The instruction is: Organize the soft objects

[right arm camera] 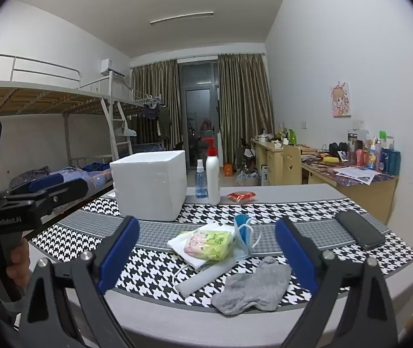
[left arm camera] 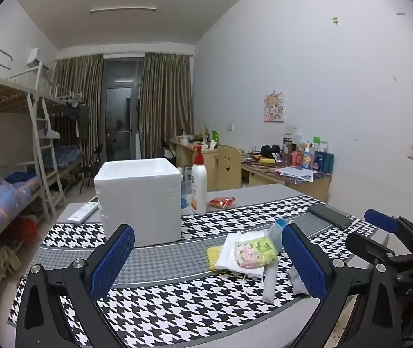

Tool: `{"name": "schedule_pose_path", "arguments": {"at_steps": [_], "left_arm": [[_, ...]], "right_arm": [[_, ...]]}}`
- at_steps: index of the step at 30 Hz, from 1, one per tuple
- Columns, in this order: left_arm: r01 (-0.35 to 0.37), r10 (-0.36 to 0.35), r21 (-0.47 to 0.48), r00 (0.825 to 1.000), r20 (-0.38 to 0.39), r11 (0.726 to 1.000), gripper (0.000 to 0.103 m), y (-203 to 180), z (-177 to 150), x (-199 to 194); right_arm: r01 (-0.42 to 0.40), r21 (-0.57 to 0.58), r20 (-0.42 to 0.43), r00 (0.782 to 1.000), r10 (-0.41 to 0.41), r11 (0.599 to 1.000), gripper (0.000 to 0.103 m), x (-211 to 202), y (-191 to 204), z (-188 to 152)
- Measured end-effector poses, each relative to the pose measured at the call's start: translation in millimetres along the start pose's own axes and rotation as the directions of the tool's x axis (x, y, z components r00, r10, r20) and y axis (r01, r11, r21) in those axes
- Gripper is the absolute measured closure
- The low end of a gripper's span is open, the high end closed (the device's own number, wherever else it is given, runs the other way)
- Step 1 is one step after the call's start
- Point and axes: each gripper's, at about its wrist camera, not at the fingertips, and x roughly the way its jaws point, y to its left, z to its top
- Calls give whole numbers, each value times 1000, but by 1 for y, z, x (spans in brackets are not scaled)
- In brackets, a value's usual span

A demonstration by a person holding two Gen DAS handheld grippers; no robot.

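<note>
Left gripper (left arm camera: 207, 256) jaws wide, nothing held. Right gripper (right arm camera: 207, 256) same, empty. Soft items piled on houndstooth mat (right arm camera: 154, 264): grey sock (right arm camera: 252, 288) nearest edge, blue mask (right arm camera: 242, 233), yellow-green packet (right arm camera: 209, 245) on white cloth. Foam box (right arm camera: 151, 184) behind pile, apart.

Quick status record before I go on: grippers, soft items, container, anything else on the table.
left gripper: open, nothing between its pads
right gripper: open, nothing between its pads
soft items: grey sock at the near edge; blue face mask; yellow-green packet lying on a white cloth
other loose item: white tube beside the sock
container: white foam box, upright, behind the pile; inside not visible
bystanders: phone, pump bottle, spray bottle, red packet
surface: houndstooth mat
</note>
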Motion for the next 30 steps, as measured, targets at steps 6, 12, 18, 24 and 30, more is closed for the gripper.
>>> {"name": "schedule_pose_path", "arguments": {"at_steps": [6,12,18,24,30], "left_arm": [[-13,12,31,999,48,999,1,-1,-2,-6],[-9,8,38,999,40,999,1,-8,-3,-3],[2,-4,44,999,34,999,1,-10,-3,-1],[-4,2,54,1000,26,999,1,-11,-3,0],[-5,4,45,1000,18,999,1,-9,-4,4]], "right_arm": [[5,-1,-6,1000,-5,1000,7,0,-1,-1],[13,-9,-10,1000,-13,1000,7,4,5,1],[10,5,-3,1000,-10,1000,7,1,-3,-1],[15,9,-4,1000,-15,1000,7,2,-4,0],[20,7,-4,1000,-20,1000,7,2,-4,-2]]}}
